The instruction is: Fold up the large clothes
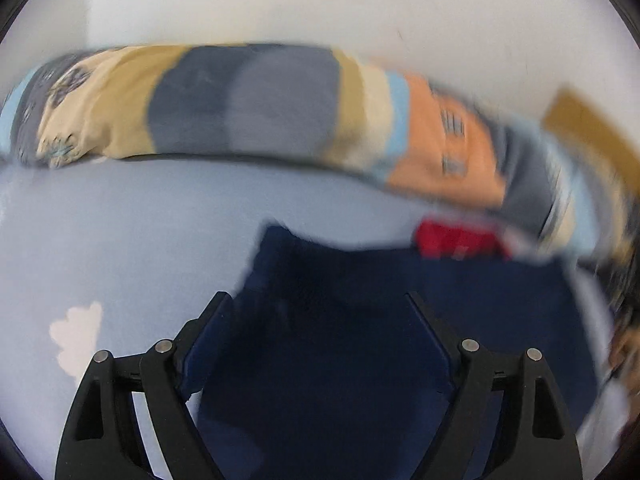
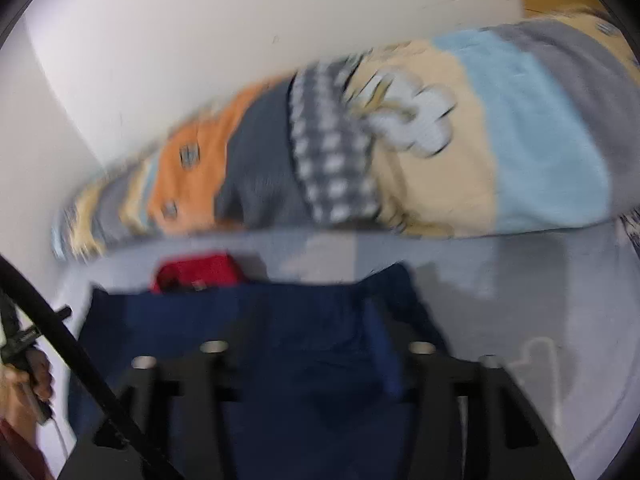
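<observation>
Left gripper (image 1: 320, 300): jaws stand wide apart; dark cloth lies between and under them, but the pads do not appear to press on it.
Right gripper (image 2: 316, 344): fingers are blurred; jaws look parted with cloth filling the gap, and no pinch shows, so I judge it open.
Navy garment (image 1: 400, 320): spread on the pale blue bed sheet (image 1: 100, 240), directly beneath both tools and running ahead of the fingertips, its far edge just beyond them.
Red item (image 2: 196, 276): just past the garment's far edge, ahead and left of the right gripper, ahead and right of the left one.
Patterned bolster pillow (image 1: 248, 104): well ahead of both tools, against the white wall (image 1: 320, 4).
Person's hand (image 2: 24, 392): low to the left of the right gripper, holding the other tool.
Step in hand: judged as letting go or re-gripping between folds.
Doing it well: take matching edges level, pinch only one layer, keep the cloth taut between the two tools, and steer the fold clear of the red item.
</observation>
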{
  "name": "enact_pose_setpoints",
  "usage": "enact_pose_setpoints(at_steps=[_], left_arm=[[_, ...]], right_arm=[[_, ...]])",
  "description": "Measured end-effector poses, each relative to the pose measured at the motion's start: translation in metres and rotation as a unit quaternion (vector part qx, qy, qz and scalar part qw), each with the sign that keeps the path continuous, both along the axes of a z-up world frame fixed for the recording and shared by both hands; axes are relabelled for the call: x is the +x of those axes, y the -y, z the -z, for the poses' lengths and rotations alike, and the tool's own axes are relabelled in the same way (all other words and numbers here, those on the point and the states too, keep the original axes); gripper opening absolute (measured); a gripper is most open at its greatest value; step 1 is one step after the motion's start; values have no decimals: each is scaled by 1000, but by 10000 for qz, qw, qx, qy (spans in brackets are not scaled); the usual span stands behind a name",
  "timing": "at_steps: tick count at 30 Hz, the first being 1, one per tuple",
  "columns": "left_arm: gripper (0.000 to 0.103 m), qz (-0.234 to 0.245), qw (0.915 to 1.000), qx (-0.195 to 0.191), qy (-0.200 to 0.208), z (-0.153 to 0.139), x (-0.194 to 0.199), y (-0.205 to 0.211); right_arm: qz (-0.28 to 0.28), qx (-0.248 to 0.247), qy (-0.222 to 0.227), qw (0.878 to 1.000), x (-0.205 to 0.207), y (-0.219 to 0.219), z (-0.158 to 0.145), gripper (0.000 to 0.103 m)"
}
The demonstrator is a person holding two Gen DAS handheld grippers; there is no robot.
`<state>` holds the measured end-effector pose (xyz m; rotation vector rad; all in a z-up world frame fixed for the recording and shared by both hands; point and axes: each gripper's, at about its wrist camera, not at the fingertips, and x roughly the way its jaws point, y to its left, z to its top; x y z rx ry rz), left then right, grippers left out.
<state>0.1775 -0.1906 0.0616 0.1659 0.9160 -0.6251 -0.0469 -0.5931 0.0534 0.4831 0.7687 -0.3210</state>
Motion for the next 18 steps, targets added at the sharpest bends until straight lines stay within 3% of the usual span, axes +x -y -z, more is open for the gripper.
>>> enact_pose_setpoints(at_steps=[2, 3, 4, 7, 10, 11, 12, 15, 18], left_arm=[[84, -189, 9979, 574, -220, 31, 7, 12], [84, -369, 9931, 1037, -399, 50, 13, 17], [84, -388, 9902, 1192, -609, 64, 17, 18], [84, -349, 9931, 899, -670, 51, 11, 5], [84, -65, 9940, -21, -1096, 18, -7, -39], [84, -58, 9924, -195, -1212, 11, -14, -57], [85, -58, 9898, -390, -1368, 6, -22, -79], [86, -91, 9760, -803, -2022, 10, -51, -139], [86, -476, 9601, -1025, -2558, 32, -67, -189]], right_arm=[[25, -92, -581, 9983, 20, 0, 29, 36], [55, -134, -890, 9959, 26, 3, 44, 30], [45, 104, -1094, 9939, 30, 9, 60, 31], [286, 536, -839, 9946, 17, 18, 50, 34], [4, 1012, -80, 9948, -23, 10, 18, 60], [-40, 1063, 95, 9943, -44, 6, 7, 77], [-13, 1142, 256, 9931, -72, 3, -1, 84], [-82, 1374, 576, 9888, -149, -5, -11, 84], [219, 1789, 586, 9819, -215, -5, 8, 84]])
